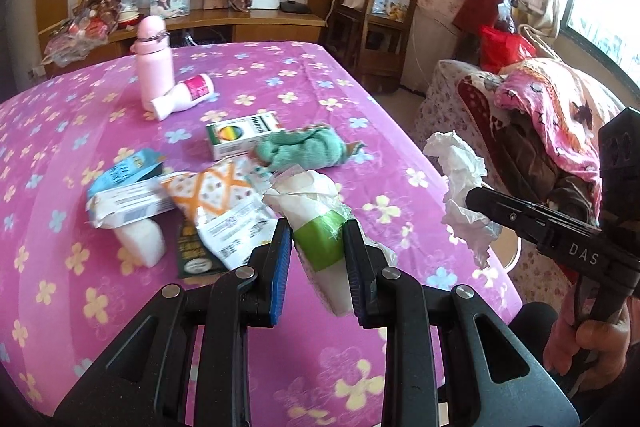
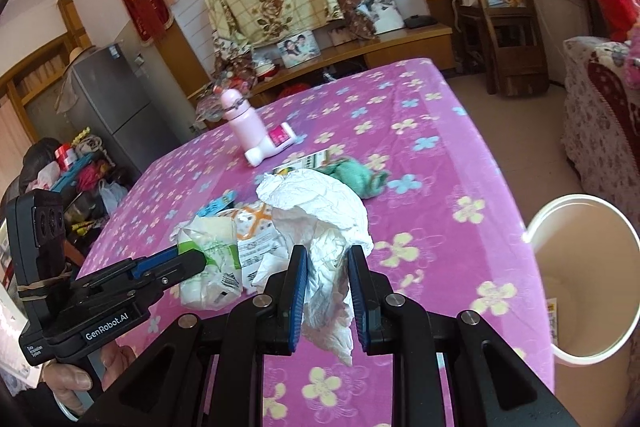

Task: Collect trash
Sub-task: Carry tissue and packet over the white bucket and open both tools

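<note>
My left gripper (image 1: 316,231) is shut on a white and green plastic wrapper (image 1: 316,223), held just above the purple flowered tablecloth (image 1: 280,75); the wrapper also shows in the right wrist view (image 2: 208,251). My right gripper (image 2: 326,255) is shut on a crumpled white tissue (image 2: 320,223), which also shows in the left wrist view (image 1: 460,187) out past the table's right edge. A white trash bin (image 2: 580,283) stands open on the floor beside the table's right edge, to the right of the right gripper.
On the table lie an orange-patterned wrapper (image 1: 216,203), a white and blue packet (image 1: 128,195), a small box (image 1: 240,135), a green cloth (image 1: 308,147), a pink bottle (image 1: 152,67) and a fallen white bottle (image 1: 184,99). A covered sofa (image 1: 552,131) stands right.
</note>
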Demonstrator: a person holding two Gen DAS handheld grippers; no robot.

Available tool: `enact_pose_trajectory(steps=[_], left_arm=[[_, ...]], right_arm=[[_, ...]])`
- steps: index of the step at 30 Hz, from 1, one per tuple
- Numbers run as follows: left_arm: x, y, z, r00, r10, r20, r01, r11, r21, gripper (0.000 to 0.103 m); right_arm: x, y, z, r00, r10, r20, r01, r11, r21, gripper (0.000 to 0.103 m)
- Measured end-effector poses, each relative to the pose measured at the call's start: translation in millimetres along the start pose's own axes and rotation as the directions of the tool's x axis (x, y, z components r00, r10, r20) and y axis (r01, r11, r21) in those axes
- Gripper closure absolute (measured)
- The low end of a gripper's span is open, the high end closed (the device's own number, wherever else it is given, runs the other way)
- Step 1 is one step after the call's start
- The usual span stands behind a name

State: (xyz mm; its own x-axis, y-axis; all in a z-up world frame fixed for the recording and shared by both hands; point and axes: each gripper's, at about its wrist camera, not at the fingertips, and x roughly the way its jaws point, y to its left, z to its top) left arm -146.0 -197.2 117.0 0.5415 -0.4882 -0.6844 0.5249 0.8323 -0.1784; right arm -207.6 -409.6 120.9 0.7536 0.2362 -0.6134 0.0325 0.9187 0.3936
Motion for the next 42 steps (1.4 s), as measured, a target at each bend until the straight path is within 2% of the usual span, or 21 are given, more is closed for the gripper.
enact_pose_trajectory(steps=[13,26,36,42], left_arm=[[34,-60,18,0.999,-0.049,-0.022,0.051,0.996,0.079,0.079],[83,-135,32,0.99,-0.116,-0.082,0.128,0.98,0.152,0.079],[122,-185,29,0.981,-0.139,-0.136,0.164,0.967,0.195,0.079],[143,-206,29,0.973,-0.164,-0.163,0.194,0.962,0.194,0.079]], right_arm=[[-36,-58,-1,0.994,-0.101,0.032,0.098,0.992,0.074,0.083],[-69,-128,-7,0.976,-0.212,0.039,0.203,0.964,0.174,0.083],[-80,-185,-21,0.963,-0.269,0.007,0.257,0.928,0.268,0.083],[-78,-205,-29,0.953,-0.301,-0.024,0.295,0.91,0.29,0.083]])
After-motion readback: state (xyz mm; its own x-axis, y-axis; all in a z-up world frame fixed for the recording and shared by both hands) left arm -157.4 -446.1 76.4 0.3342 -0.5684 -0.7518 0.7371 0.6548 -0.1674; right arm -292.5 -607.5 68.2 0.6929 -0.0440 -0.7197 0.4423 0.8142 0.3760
